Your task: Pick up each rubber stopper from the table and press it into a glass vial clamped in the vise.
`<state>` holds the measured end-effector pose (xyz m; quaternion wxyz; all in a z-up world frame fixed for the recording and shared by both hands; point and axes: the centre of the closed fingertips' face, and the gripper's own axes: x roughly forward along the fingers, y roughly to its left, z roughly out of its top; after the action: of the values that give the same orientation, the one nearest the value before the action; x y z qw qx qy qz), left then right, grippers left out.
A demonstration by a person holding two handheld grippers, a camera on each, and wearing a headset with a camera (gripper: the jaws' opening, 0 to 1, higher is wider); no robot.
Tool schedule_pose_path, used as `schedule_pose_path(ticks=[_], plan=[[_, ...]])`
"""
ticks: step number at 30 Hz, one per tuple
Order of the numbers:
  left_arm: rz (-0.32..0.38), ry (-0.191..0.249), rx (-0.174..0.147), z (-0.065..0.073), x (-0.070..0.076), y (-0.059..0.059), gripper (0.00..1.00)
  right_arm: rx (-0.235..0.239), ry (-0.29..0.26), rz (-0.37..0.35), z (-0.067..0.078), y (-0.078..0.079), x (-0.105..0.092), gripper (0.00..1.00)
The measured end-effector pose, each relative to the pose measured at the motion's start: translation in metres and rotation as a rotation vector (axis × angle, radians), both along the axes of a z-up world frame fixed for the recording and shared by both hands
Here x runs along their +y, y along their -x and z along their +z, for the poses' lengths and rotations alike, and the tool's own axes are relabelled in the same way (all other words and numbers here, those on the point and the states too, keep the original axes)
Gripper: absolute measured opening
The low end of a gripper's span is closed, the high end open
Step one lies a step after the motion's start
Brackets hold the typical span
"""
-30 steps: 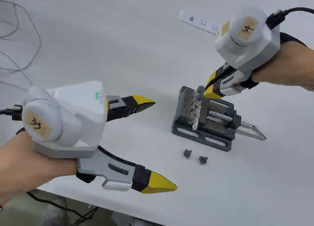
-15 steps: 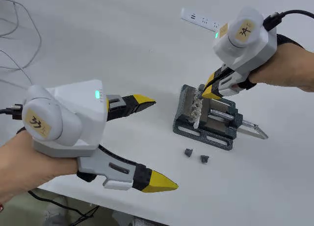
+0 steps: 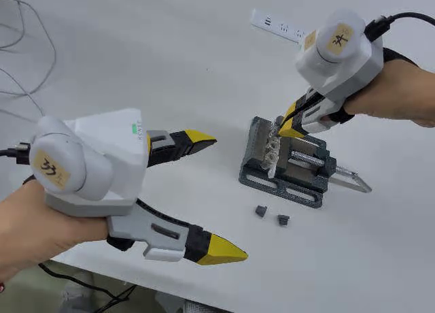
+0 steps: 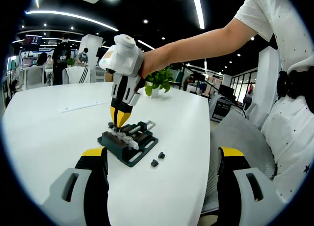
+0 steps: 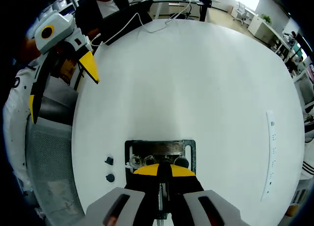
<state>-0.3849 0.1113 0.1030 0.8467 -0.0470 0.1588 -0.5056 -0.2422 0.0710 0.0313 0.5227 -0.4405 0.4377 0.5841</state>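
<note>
A dark metal vise (image 3: 292, 180) (image 4: 128, 143) (image 5: 160, 147) stands on the white table and clamps a row of glass vials (image 3: 271, 150) (image 5: 143, 161). My right gripper (image 3: 284, 127) (image 4: 117, 121) (image 5: 164, 171) hangs tips-down right over the vials, shut on a dark rubber stopper that is mostly hidden by the yellow tips. Two more stoppers (image 3: 260, 211) (image 3: 283, 220) lie on the table in front of the vise, and I see them again as stoppers (image 4: 157, 159) and stoppers (image 5: 109, 169). My left gripper (image 3: 216, 196) (image 4: 161, 153) (image 5: 73, 39) is held wide open to the left of the vise, holding nothing.
A white power strip (image 3: 275, 24) (image 5: 269, 152) lies behind the vise. Thin cables (image 3: 20, 47) trail across the far left of the table. The table's near edge runs just under the left gripper. In the left gripper view a person's arm and white shirt (image 4: 274, 44) stand at the right.
The right gripper has edged slightly toward the row of vials. The left gripper stays open in the same place.
</note>
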Motion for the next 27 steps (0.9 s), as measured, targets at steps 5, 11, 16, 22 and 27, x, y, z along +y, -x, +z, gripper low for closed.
schedule_pose_path(ticks=[5,11,16,22,27], plan=[[0.001,0.000,-0.002,0.0004,0.0001,-0.0004,0.92,-0.001,0.008,0.007,-0.0010,0.0007,0.0001,0.02],[0.002,0.004,-0.003,0.0002,-0.0007,-0.0004,0.91,-0.006,0.024,0.021,-0.0023,0.0021,0.0004,0.01],[0.004,0.009,-0.001,0.0001,-0.0017,-0.0003,0.91,-0.025,0.053,0.062,-0.0031,0.0023,0.0002,0.01],[0.002,0.012,0.000,0.0000,-0.0034,-0.0005,0.91,-0.022,0.063,0.062,-0.0026,0.0020,0.0002,0.01],[0.003,0.013,0.001,-0.0005,-0.0032,-0.0008,0.91,-0.023,0.075,0.081,-0.0034,0.0031,0.0004,0.02]])
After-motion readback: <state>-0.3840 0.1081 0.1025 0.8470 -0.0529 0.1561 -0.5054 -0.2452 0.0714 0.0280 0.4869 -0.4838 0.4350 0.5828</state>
